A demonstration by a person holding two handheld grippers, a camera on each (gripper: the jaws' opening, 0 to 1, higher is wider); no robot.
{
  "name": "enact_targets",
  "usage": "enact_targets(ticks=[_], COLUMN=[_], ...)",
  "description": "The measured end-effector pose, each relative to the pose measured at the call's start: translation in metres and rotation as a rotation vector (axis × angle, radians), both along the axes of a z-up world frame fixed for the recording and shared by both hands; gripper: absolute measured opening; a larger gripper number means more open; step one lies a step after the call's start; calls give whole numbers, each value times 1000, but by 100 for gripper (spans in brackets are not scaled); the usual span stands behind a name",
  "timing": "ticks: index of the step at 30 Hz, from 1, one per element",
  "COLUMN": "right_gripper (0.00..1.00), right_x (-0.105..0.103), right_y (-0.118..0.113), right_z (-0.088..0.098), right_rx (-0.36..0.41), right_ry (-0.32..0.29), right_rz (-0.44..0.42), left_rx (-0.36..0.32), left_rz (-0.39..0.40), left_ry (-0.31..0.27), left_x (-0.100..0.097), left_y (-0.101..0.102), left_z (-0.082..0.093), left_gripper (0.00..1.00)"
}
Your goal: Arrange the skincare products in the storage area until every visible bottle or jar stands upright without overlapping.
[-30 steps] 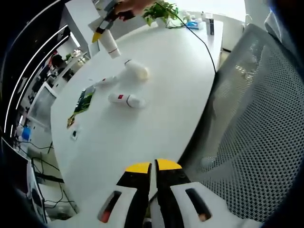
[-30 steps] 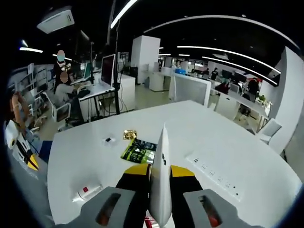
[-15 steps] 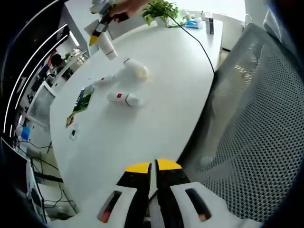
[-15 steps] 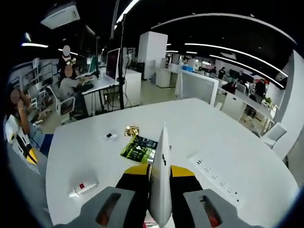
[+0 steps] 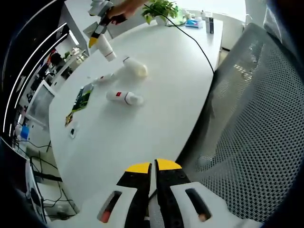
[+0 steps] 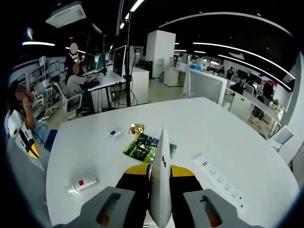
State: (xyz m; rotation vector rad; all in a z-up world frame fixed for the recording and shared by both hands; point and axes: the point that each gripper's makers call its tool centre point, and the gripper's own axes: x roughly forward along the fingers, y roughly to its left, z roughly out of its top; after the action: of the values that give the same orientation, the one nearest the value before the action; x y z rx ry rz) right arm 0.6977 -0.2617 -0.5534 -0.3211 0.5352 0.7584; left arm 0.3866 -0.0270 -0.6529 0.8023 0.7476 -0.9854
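Light src: long ceiling strip lamps [image 6: 237, 47], right gripper view; ceiling betw. them dark.
Brightness: glossy white oval tabletop [image 5: 156, 85] v. bright in left gripper view, far end near blown out.
Shadows: soft, faint, close under the white lying bottle w/ red label [image 5: 124, 98].
Distortion: strong fisheye, table edges & lamps bow.
Focus: centre sharp; far desks soft.
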Motion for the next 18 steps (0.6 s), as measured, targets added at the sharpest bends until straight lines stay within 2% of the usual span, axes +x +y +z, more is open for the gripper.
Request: enact_targets(ticks=[18], right_gripper=[7], right_x=[9], right_y=[8], right_z=[-22], right_rx=[-5], right_ry=[43], right_rz=[131], left_rx=[12], left_rz=[0], left_ry=[22], left_x=[-2], left_y=[2], left_z=[-4], left_gripper=[1])
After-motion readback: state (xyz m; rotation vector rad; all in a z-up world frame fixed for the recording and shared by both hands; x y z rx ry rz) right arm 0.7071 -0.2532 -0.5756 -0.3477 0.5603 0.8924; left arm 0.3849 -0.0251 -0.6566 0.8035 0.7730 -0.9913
